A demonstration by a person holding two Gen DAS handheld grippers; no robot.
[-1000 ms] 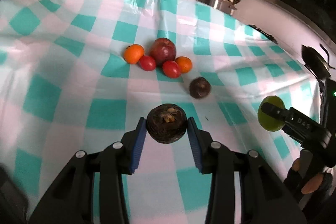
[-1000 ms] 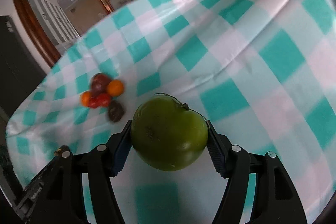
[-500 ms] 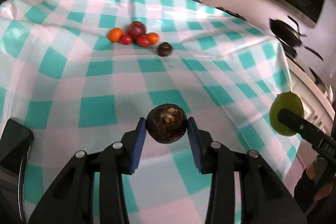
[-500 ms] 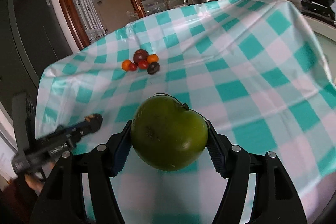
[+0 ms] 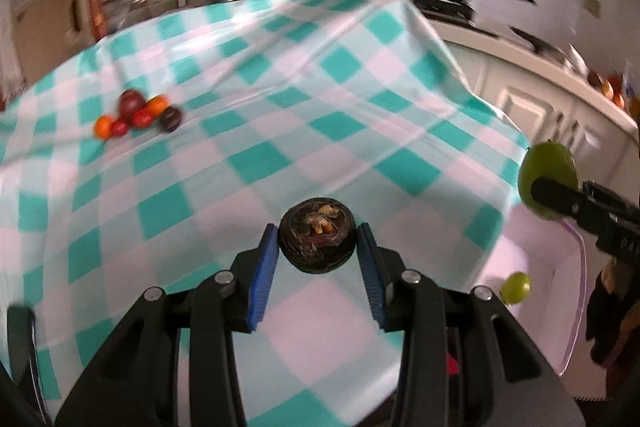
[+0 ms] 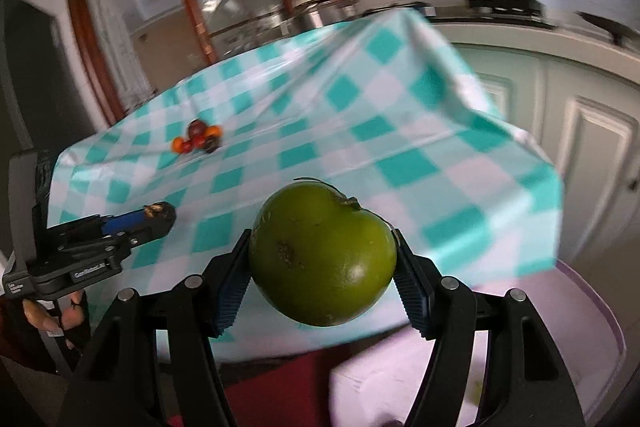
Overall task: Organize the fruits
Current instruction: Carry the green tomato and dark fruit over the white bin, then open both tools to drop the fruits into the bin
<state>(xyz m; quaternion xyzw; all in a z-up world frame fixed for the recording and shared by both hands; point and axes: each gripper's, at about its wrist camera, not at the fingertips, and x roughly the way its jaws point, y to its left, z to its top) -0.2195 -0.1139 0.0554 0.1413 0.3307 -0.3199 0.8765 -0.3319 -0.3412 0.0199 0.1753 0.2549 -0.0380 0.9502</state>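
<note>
Both grippers loaded, both off the near corner of the checked table [image 5: 280,163].

Left gripper [image 5: 317,247]: jaws narrow, clamped on a dark round fruit [image 5: 317,241], dried calyx facing the camera. Fruit hangs over the table's near edge.

Right gripper [image 6: 323,263]: jaws at mid width, pinching a big green fruit [image 6: 322,254], stem end up and to the right. It hangs past the table's near right corner.

Landmark is the pale tray [image 5: 576,307], low beside that corner. One small green fruit [image 5: 516,287] already lies in it, so I read this tray as the drop spot.

Key relation: from the left gripper the tray lies right and lower; from the right gripper its pale edge [image 6: 600,307] sits right underneath and ahead. Right hand is nearer, I'd drop green first. Both fruits are round, no long axis to line up.

Remaining fruit cluster [image 5: 138,115] sits across the table, well apart from the tray.

Frames are blurred, so I can't tell the tray's depth.
</note>
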